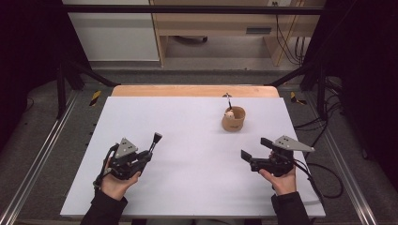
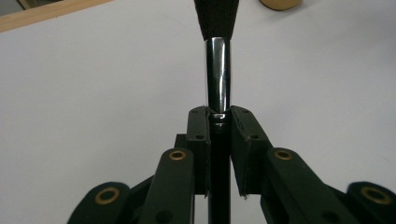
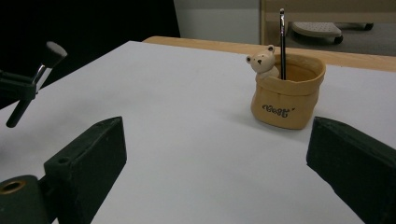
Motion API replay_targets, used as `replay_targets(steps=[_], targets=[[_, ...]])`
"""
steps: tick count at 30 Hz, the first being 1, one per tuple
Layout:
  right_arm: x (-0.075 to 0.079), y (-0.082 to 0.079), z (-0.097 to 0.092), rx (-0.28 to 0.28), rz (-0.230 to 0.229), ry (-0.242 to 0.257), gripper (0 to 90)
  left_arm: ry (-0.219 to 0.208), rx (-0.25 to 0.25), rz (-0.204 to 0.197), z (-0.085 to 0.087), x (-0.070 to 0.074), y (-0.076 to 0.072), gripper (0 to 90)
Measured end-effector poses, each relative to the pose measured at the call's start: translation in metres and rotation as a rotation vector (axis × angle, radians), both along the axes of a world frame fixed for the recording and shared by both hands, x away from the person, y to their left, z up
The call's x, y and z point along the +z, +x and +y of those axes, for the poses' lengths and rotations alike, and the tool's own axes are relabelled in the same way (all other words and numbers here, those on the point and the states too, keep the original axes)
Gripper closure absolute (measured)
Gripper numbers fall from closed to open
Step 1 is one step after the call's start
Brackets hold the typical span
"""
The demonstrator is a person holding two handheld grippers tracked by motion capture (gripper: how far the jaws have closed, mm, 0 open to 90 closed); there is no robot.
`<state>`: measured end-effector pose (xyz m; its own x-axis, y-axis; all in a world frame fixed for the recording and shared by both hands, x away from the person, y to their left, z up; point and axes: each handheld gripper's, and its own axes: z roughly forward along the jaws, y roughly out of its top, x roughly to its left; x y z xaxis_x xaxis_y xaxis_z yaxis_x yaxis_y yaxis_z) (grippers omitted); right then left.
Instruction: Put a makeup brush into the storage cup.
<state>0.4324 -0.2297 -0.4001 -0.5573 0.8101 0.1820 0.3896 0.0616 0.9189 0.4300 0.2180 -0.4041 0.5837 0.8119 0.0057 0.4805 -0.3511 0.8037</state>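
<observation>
My left gripper [image 1: 149, 154] is shut on the black handle of a makeup brush [image 1: 156, 140], over the white table's front left. In the left gripper view the jaws of the left gripper [image 2: 218, 116] clamp the handle just below the chrome ferrule [image 2: 218, 74], and the dark bristles [image 2: 215, 18] point away. My right gripper [image 1: 255, 148] is open at the front right with nothing between its jaws. A tan bag-shaped pot [image 1: 233, 119] stands beyond it. In the right gripper view the pot [image 3: 287, 95] bears a small bear figure [image 3: 263, 60] and holds a thin metal tool [image 3: 282, 37]. The brush [image 3: 46, 60] appears at far left.
The white table top [image 1: 187, 140] lies on a wooden board [image 1: 195, 90] that shows at the far edge. Black frame posts [image 1: 61, 84] stand at both far corners. Cables [image 1: 324, 183] trail off the right side of the table.
</observation>
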Motion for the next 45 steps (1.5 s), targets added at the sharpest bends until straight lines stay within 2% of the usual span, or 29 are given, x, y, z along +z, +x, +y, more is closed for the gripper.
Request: replay_targets(steps=[17, 30, 38, 45], targets=[[0.005, -0.001, 0.004, -0.002, -0.010, 0.025, 5.7, -0.041, 0.004, -0.037, -0.009, 0.003, -0.001, 78.0], [0.012, 0.001, 0.010, -0.004, -0.009, 0.047, 6.6, -0.050, -0.003, -0.080, -0.020, 0.014, 0.002, 78.0], [0.019, 0.001, 0.019, 0.003, -0.020, 0.056, 8.4, -0.083, -0.005, -0.106, -0.030, 0.022, 0.003, 78.0], [0.023, 0.004, 0.031, 0.019, -0.022, 0.069, 8.5, -0.094, -0.005, -0.118, -0.036, 0.025, 0.005, 78.0]])
